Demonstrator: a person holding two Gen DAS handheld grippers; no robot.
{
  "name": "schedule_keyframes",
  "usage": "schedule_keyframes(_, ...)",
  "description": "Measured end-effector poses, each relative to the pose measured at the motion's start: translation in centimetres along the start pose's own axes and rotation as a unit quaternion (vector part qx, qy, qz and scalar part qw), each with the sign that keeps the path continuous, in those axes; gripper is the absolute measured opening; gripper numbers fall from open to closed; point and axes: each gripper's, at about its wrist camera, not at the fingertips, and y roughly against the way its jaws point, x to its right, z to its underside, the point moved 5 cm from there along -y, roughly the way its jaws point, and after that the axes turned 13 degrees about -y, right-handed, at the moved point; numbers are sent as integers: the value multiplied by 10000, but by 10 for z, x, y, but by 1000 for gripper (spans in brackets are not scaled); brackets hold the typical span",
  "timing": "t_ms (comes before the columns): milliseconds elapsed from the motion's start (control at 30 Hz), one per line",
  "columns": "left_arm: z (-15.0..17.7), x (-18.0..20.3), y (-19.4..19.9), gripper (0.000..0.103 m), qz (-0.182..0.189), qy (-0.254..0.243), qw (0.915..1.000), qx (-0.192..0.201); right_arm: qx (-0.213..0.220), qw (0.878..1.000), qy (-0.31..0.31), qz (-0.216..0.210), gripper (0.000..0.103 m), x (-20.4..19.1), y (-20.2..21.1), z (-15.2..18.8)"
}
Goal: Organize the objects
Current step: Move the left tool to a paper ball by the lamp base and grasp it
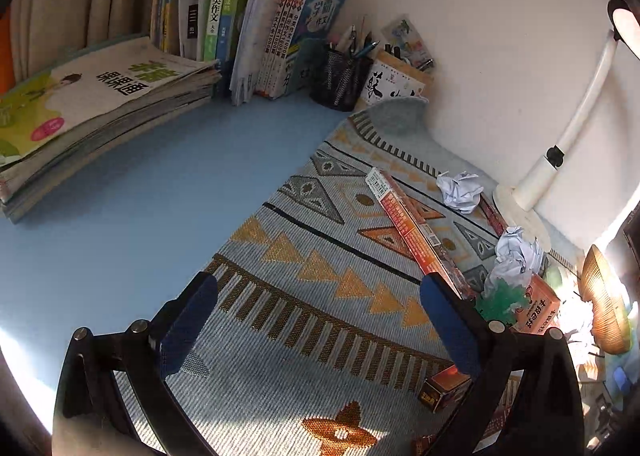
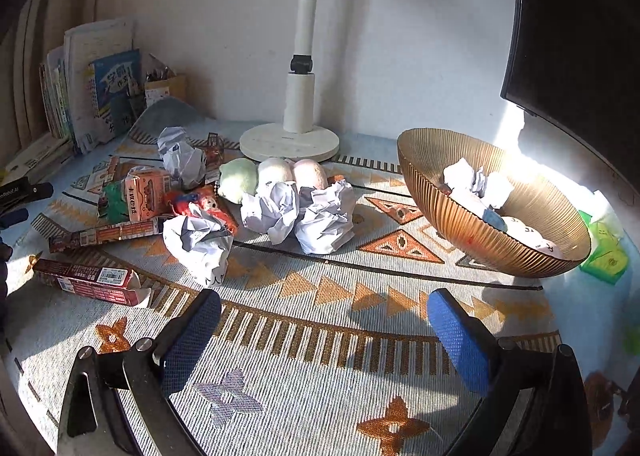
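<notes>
Both grippers: you are holding the left gripper [image 1: 318, 320] and right gripper [image 2: 324, 332] with fingers spread wide, nothing between them.
Paper balls [image 2: 296, 212]: lying ahead of your right fingers.
Bowl [image 2: 436, 192]: sitting ahead, to their right.

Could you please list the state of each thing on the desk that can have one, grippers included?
left gripper: open, empty
right gripper: open, empty
amber ribbed bowl: tilted, holding crumpled paper
paper balls: crumpled, loose on the mat
long red carton: lying flat, end flap open
desk lamp: upright
mesh pen holder: upright, holding pens
</notes>
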Motion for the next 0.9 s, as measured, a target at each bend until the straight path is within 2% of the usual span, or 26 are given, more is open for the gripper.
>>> schedule_keyframes(100, 2, 7, 0, 102, 76, -164, 9998, -17, -94, 9994, -337, -21, 103, 11, -4, -3)
schedule_keyframes(200, 2, 3, 1, 102, 104, -56, 9999, -15, -202, 9985, -500, -26, 103, 16, -8, -4)
schedule_keyframes(433, 3, -6, -3, 102, 373, 276, 9988, -137, -253, 9991, -271, 214, 103, 5, -9, -3)
schedule_keyframes(467, 3, -3, -5, 102, 470, 191, 9985, -211, -372, 9989, -248, 118, 103, -1, -12, -3)
schedule_keyframes(533, 2, 6, -9, 101, 606, -41, 9975, -367, -741, 9958, -387, -362, 103, -16, -19, -3)
schedule_keyframes(667, -18, 27, -10, 101, 1087, -145, 9932, -386, -1305, 9788, -823, -1347, 103, -50, -36, -8)
schedule_keyframes(700, -28, 34, -10, 101, 1231, -174, 9916, -354, -1350, 9757, -943, -1448, 103, -55, -42, -10)
schedule_keyframes(800, -61, 63, -20, 101, 1680, -539, 9834, -433, -1350, 9744, -1146, -1384, 103, -59, -59, -13)
schedule_keyframes(900, -89, 88, -51, 101, 2002, -753, 9738, -778, -1547, 9700, -1300, -1351, 101, -55, -69, -10)
